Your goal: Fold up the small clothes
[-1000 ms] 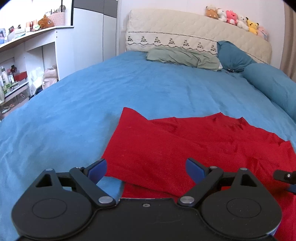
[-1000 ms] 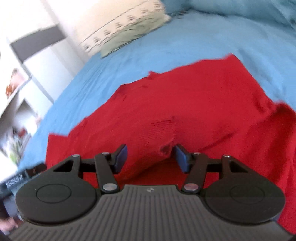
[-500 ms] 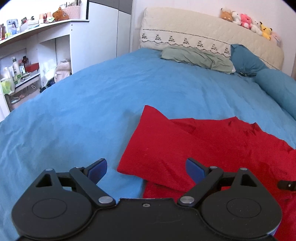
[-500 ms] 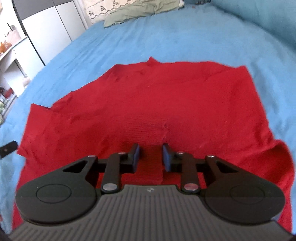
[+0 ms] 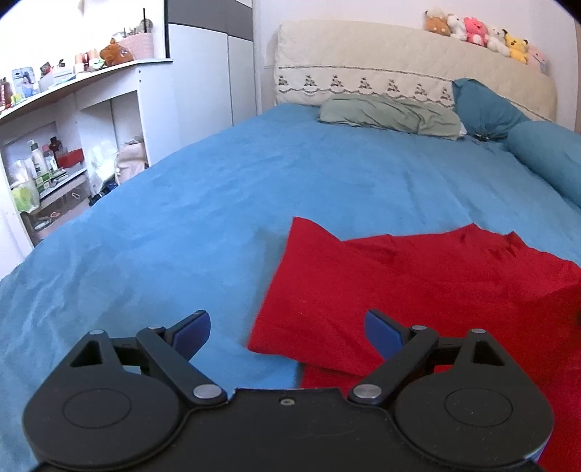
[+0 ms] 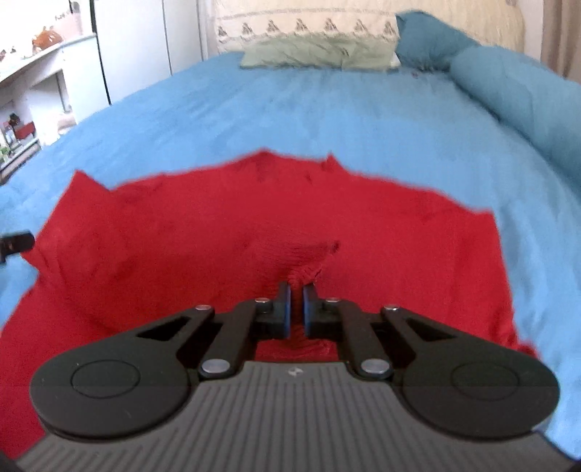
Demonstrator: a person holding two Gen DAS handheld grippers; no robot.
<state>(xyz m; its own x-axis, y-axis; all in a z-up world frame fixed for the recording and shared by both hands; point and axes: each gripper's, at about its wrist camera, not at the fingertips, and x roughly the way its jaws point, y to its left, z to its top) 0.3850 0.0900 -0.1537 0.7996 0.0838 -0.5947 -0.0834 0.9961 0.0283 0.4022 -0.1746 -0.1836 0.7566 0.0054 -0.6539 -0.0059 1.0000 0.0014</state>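
Observation:
A red garment [image 5: 417, 287] lies spread on the blue bed cover [image 5: 254, 188], its left part folded over itself. It also shows in the right wrist view [image 6: 254, 225]. My left gripper [image 5: 288, 332] is open and empty, low over the garment's near left edge. My right gripper [image 6: 296, 303] is shut on a pinch of the red garment's near middle, and the fabric rises in a small ridge [image 6: 308, 254] just ahead of the fingers. A bit of the left gripper [image 6: 14, 243] shows at the left edge of the right wrist view.
A green pillow [image 5: 388, 114], a dark teal pillow [image 5: 486, 109] and a teal bolster [image 5: 548, 159] lie at the headboard [image 5: 399, 69], which carries several plush toys [image 5: 483, 32]. White shelves [image 5: 65, 145] with bottles stand left of the bed.
My right gripper closed from open onto the red fabric and lifted a small ridge. My left gripper stayed open and shifted left, so the garment sits further right in its view.

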